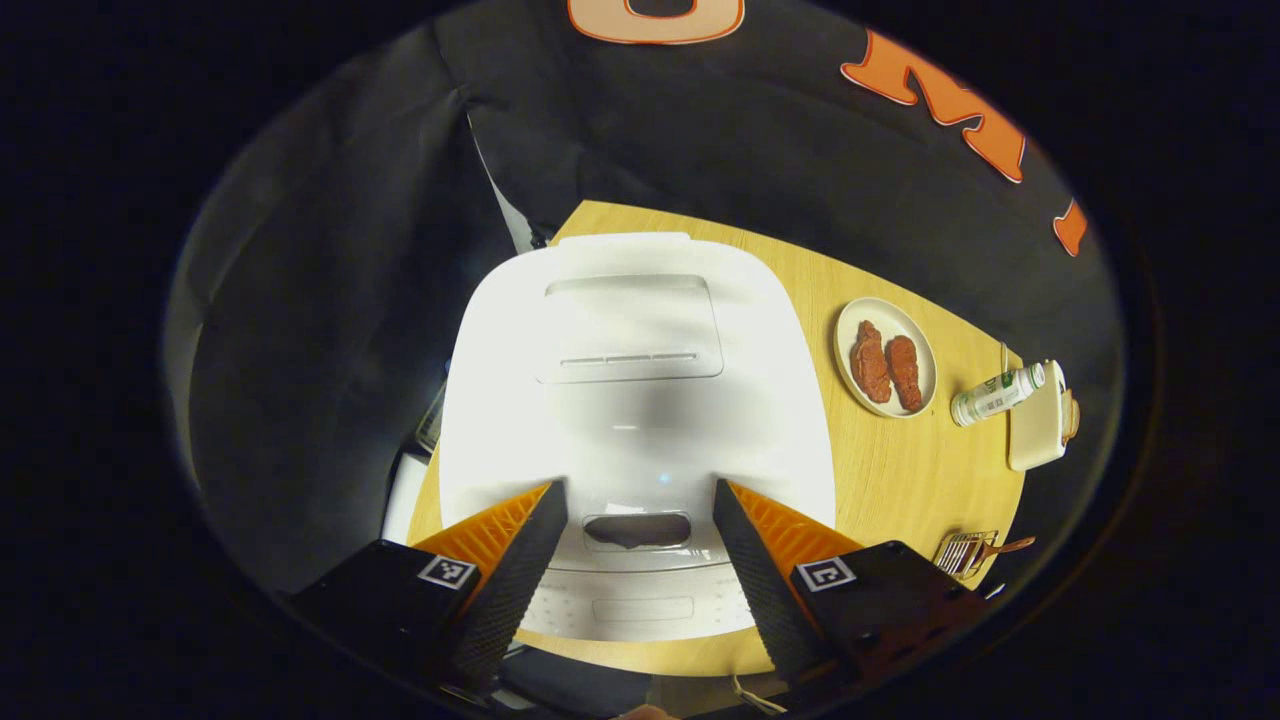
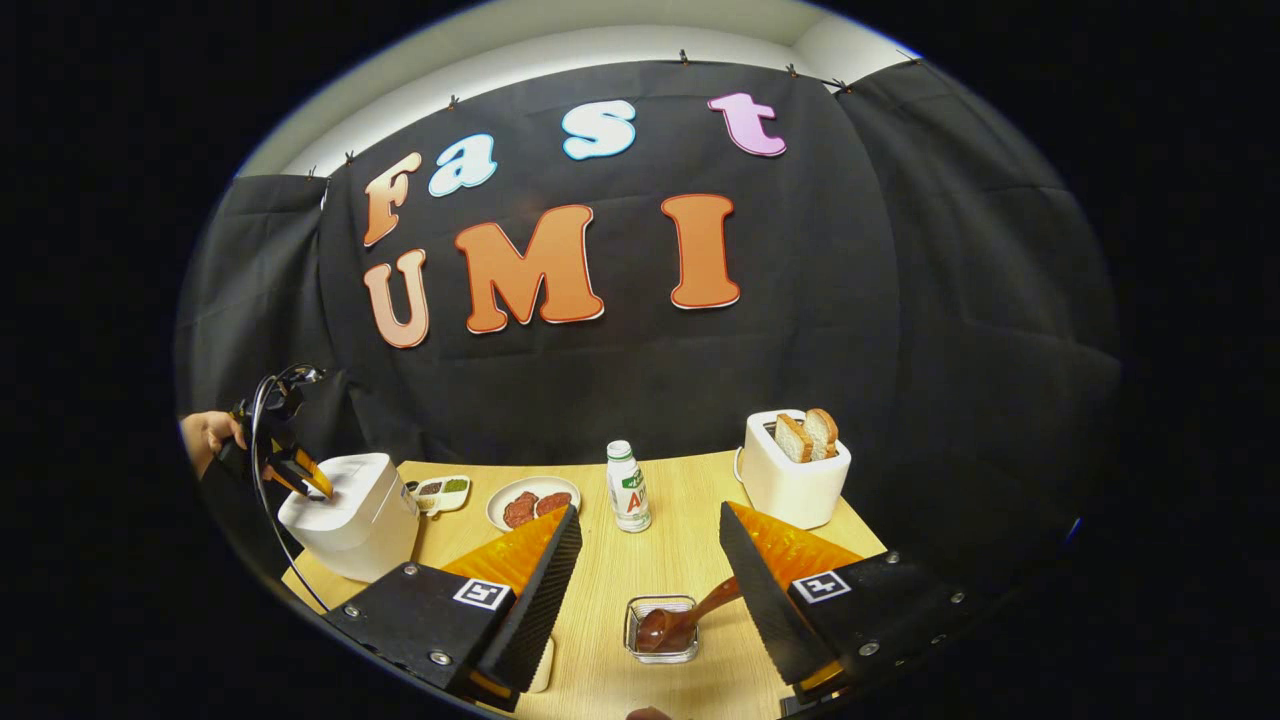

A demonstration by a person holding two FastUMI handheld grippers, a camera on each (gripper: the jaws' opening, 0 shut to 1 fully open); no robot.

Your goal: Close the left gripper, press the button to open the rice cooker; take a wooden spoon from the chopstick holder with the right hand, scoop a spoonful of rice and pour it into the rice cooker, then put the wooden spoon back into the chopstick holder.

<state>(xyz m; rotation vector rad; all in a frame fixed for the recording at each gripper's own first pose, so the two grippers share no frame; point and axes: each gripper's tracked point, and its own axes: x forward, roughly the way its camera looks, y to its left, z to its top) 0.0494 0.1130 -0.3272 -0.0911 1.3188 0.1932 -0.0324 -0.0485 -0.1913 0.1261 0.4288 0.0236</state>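
Left gripper [image 1: 640,500] hovering above the rice cooker [image 1: 635,400], fingers spread wide apart, holding nothing, with the lid button [image 1: 637,530] showing in the gap between them. Lid down on the cooker. Cooker standing at the left end of the wooden table [image 1: 900,470].

Seen from the right gripper view, the same cooker [image 2: 350,515] at the table's far left, with the other gripper [image 2: 300,475] poised over its top, held by a hand [image 2: 210,435].

Right gripper [image 2: 650,530] also spread wide, gripping nothing, raised over the near edge of the table [image 2: 680,560]. Below and between its fingers, a small wire holder [image 2: 662,630] with a wooden spoon [image 2: 680,620] in it, handle leaning up toward the right finger. No contact visible between finger and spoon.

Farther back: plate [image 2: 532,502] with two reddish pieces, small bottle [image 2: 628,487] upright, toaster [image 2: 795,480] with two slices of bread [image 2: 808,435].
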